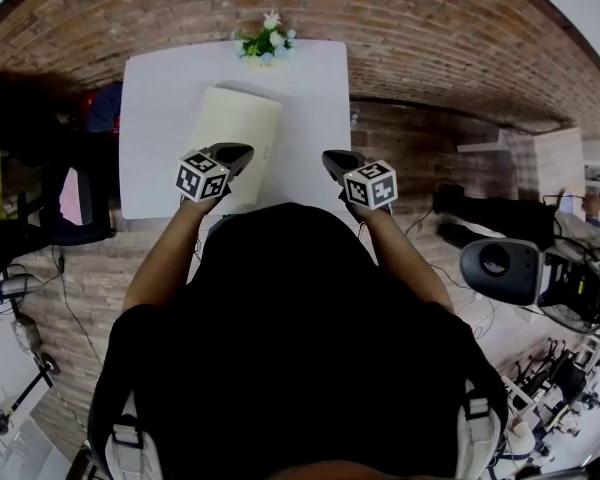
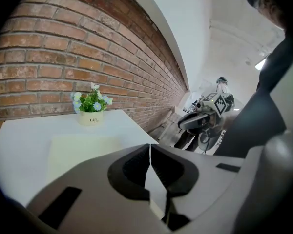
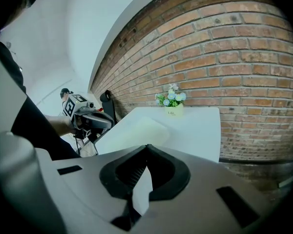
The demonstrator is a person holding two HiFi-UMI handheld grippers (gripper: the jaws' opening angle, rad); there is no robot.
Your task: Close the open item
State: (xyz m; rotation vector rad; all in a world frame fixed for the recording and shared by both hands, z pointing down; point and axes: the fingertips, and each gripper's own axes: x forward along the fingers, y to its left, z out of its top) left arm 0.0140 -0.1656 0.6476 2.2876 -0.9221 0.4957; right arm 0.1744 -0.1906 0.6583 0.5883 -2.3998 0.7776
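Cream book (image 1: 235, 128) lay flat on counter (image 1: 310, 88), looked closed. Left tongs (image 2: 150, 146), right tongs (image 3: 147, 147) both pinched together, empty. Risk: cover could spring back up unheld.

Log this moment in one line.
cream book: closed, flat on white table | left tongs: shut, empty | right tongs: shut, empty

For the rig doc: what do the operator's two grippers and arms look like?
Left gripper and right gripper match: grey moulded shells, black ribbed fingers, each carrying a white cube with black square markers. No cables on them. Black top, forearms bare.
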